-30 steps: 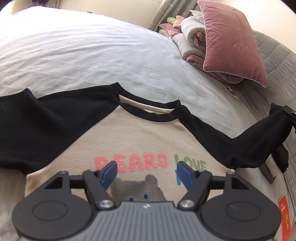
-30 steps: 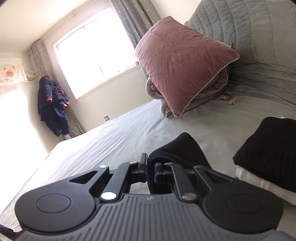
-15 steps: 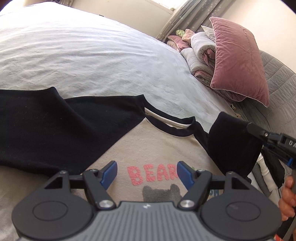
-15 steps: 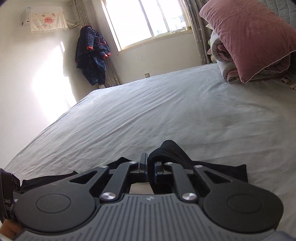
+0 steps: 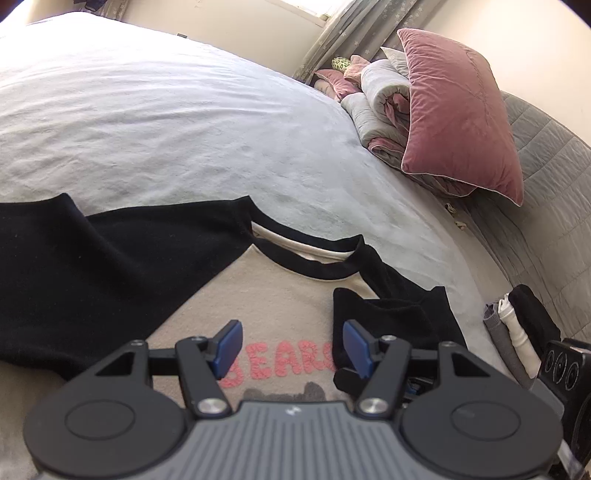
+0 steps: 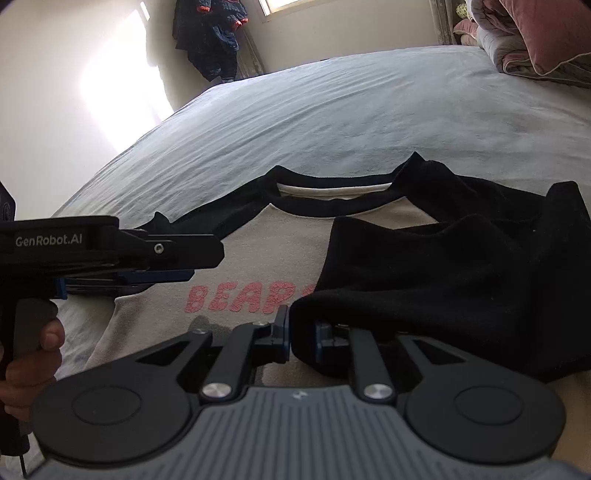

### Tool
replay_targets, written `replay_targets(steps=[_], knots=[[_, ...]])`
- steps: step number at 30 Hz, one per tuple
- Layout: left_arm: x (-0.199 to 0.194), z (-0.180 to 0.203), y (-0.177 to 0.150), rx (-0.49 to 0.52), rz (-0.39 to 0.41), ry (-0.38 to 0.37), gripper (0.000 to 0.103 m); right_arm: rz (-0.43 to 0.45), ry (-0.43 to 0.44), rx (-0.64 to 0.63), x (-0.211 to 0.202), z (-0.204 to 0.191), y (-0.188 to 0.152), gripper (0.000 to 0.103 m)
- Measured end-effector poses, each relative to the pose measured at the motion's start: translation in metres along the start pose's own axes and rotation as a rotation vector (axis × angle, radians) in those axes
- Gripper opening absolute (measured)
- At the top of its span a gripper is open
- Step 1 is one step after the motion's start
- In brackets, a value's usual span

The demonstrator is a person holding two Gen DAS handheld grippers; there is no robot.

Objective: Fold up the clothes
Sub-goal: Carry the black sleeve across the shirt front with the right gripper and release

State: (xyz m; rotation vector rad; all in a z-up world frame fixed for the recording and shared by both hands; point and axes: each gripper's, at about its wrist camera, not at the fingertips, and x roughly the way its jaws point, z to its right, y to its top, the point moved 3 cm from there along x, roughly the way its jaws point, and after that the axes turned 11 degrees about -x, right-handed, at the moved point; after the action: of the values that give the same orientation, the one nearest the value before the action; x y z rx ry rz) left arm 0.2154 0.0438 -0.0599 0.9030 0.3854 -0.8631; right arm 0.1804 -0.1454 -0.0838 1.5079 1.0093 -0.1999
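A beige shirt (image 5: 280, 295) with black sleeves and pink "BEARS" lettering lies flat on the bed, collar away from me. Its right black sleeve (image 6: 443, 280) is folded over the chest and covers the end of the lettering. My right gripper (image 6: 301, 332) is shut on the edge of that sleeve, low over the shirt front. Above the lettering hovers my left gripper (image 5: 291, 343), open with nothing between its blue pads. From the right wrist view the left gripper (image 6: 166, 275) shows side-on, held by a hand (image 6: 33, 354). The left sleeve (image 5: 74, 266) lies spread out to the left.
The pale grey bedsheet (image 5: 166, 122) stretches beyond the shirt. A pink pillow (image 5: 458, 110) leans on rolled quilts (image 5: 380, 96) at the quilted headboard. A small stack of folded clothes (image 5: 517, 332) sits at the right. A dark jacket (image 6: 210, 33) hangs by the window.
The right gripper has carried the right sleeve from out at the right side over onto the shirt's chest and lowered it. The left gripper stayed open over the lettering.
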Motion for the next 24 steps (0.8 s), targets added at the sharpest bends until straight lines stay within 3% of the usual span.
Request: replay_targets(steps=[2, 13, 19, 22, 23, 24], knots=[[0.005, 0.017, 0.000, 0.032, 0.002, -0.011, 0.061, -0.016, 0.029, 0.021, -0.011, 0.007, 0.003, 0.045], [0.046, 0.103, -0.041, 0.338, -0.019, -0.038, 0.061, 0.104, -0.019, 0.269, -0.099, 0.094, -0.011, 0.045], [0.074, 0.129, -0.061, 0.387, -0.054, -0.023, 0.061, 0.175, -0.041, 0.391, -0.112, 0.124, -0.016, 0.045], [0.089, 0.138, -0.069, 0.378, -0.088, 0.013, 0.051, 0.178, -0.038, 0.414, -0.110, 0.129, -0.018, 0.045], [0.093, 0.140, -0.072, 0.377, -0.097, 0.037, 0.040, 0.178, -0.037, 0.417, -0.110, 0.130, -0.019, 0.045], [0.096, 0.140, -0.074, 0.373, -0.096, 0.060, 0.020, 0.177, -0.038, 0.417, -0.110, 0.131, -0.020, 0.046]])
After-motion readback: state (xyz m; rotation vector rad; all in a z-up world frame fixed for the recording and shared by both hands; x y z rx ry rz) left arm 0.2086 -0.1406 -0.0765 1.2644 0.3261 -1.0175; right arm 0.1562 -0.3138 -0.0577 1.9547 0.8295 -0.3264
